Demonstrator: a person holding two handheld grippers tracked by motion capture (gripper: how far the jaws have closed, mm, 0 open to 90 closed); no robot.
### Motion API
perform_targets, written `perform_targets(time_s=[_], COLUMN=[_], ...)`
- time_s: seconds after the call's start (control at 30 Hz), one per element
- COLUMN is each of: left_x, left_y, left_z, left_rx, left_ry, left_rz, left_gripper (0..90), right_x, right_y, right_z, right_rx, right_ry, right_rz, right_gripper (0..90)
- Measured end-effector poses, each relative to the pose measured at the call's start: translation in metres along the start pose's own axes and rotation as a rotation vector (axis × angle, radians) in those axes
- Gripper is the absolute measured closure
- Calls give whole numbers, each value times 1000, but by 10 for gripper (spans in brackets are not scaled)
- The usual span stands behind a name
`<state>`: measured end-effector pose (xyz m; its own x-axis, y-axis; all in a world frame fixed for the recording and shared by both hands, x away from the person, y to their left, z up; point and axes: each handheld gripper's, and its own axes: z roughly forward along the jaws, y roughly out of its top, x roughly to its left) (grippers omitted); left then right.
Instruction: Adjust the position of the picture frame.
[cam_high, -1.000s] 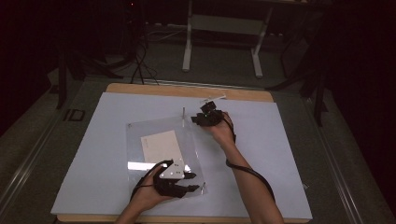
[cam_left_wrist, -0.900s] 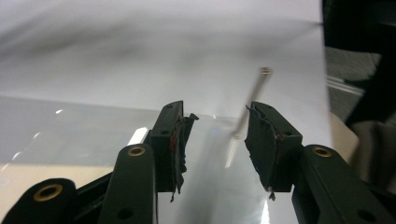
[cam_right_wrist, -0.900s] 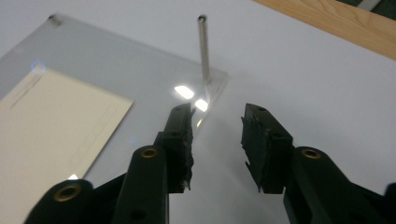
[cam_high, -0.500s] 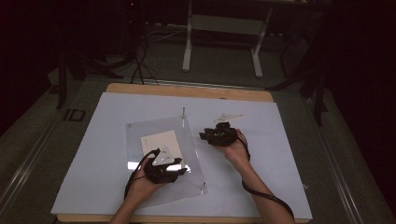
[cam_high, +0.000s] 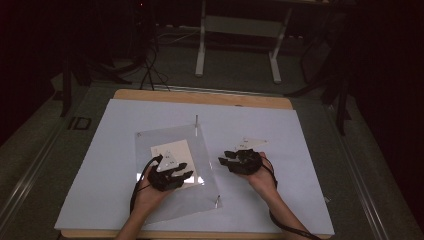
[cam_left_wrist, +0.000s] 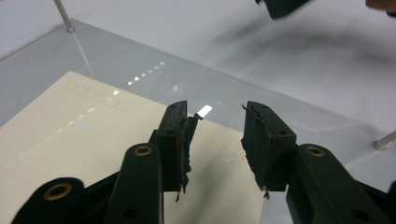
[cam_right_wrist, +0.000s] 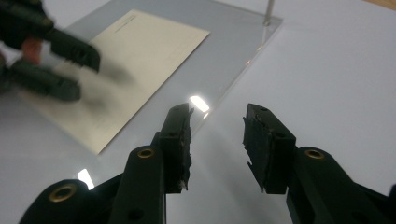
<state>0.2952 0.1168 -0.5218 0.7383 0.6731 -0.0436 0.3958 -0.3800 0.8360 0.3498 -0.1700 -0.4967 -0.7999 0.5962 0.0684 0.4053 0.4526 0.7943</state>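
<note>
A clear acrylic sheet (cam_high: 200, 200) with thin metal posts (cam_high: 196, 120) at its corners lies on the white table top (cam_high: 310, 200). A cream card (cam_high: 172, 150) lies flat within its outline. My left gripper (cam_high: 181, 173) hovers over the card's near edge. In the left gripper view its jaws (cam_left_wrist: 215, 112) stand apart over the card (cam_left_wrist: 70, 140), having just closed a little with nothing between them. My right gripper (cam_high: 226, 158) is to the right of the sheet, pointing left. Its jaws (cam_right_wrist: 217, 112) are open over the sheet's edge (cam_right_wrist: 233, 74) and hold nothing.
A small white paper piece (cam_high: 252, 143) lies on the table just beyond the right gripper. The table's wooden edge (cam_high: 200, 97) runs along the far side. Beyond it are a dark floor, cables and a metal stand (cam_high: 240, 25).
My right gripper has come from the sheet's far right corner toward the person and a little rightward. My left gripper has shifted slightly left and forward over the card.
</note>
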Motion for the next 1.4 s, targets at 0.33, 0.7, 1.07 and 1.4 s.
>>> perform_targets(time_s=[0.33,0.7,1.07,1.4], left_x=[9,25,48,69], left_y=[0,14,26,43], left_z=[-4,-5,11,26], left_rx=[-8,-29,-4,-45], left_ry=[34,53,54,28], left_rz=[-30,-54,-116,-165], left_gripper=[592,589,587,575], right_x=[25,22,34,49], right_y=[-16,-37,-57,-64], right_z=[-14,-29,-41,-40], right_rx=[5,-50,-35,-14], right_ry=[28,86,142,233], right_rz=[-84,-29,-71,-134], right_gripper=[609,613,648,652])
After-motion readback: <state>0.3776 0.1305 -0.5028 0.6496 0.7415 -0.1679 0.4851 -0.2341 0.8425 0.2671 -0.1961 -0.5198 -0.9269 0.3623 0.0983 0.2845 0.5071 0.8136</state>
